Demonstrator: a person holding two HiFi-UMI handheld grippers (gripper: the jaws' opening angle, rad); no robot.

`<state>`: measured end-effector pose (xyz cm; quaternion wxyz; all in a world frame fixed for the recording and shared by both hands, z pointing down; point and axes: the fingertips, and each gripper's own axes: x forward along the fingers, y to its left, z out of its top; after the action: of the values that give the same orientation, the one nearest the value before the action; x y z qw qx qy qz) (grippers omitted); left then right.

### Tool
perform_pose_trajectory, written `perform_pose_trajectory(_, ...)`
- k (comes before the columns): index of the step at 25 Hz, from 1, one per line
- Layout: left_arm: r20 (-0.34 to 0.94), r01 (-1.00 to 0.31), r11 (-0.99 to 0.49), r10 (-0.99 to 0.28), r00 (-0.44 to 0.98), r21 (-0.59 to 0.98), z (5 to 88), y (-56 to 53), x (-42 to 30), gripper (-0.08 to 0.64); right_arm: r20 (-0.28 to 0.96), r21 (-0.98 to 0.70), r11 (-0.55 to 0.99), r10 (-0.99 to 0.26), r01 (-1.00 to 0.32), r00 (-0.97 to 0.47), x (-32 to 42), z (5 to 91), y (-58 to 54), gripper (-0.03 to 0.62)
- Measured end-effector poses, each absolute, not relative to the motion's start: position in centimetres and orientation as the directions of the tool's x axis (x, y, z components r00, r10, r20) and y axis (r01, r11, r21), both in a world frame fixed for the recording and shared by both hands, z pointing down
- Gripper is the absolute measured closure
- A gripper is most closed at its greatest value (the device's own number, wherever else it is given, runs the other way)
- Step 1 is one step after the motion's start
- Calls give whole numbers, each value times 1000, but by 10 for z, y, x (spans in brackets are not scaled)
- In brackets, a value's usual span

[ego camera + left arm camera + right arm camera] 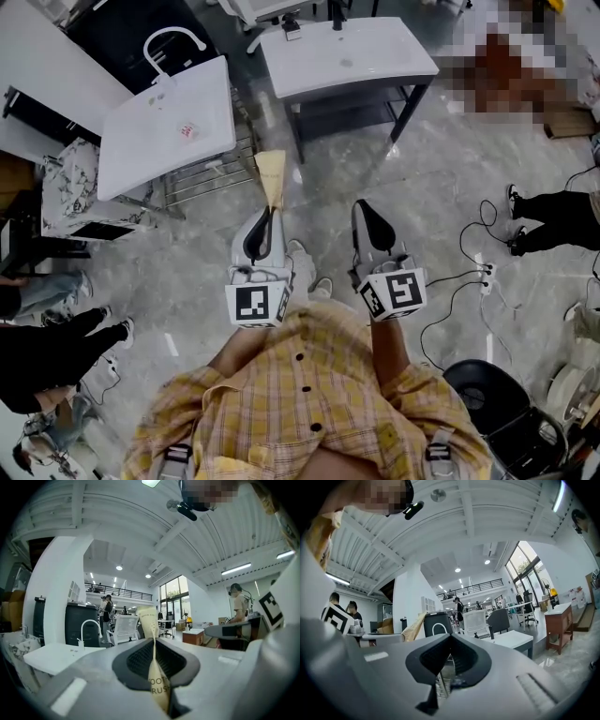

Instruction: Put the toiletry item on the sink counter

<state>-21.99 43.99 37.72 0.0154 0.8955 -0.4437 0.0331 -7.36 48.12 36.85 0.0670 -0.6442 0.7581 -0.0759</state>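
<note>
Between the clenched jaws of the left gripper [269,214] sits a flat beige paper toothbrush packet [272,174], pointing forward over the floor [431,187], apart from the sink bench [141,150]; right gripper [367,214] closed, empty.

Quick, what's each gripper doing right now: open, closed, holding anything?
Left gripper: closed on the beige toothbrush packet.
Right gripper: closed, nothing between its jaws.
</note>
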Motion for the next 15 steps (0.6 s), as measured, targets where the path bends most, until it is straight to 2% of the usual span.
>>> perform_pose_trajectory(15,33,-773,-633,-773,634,38,383,407,-182,546,14,-150,148,-988,-978,-152,-52,371,455,592)
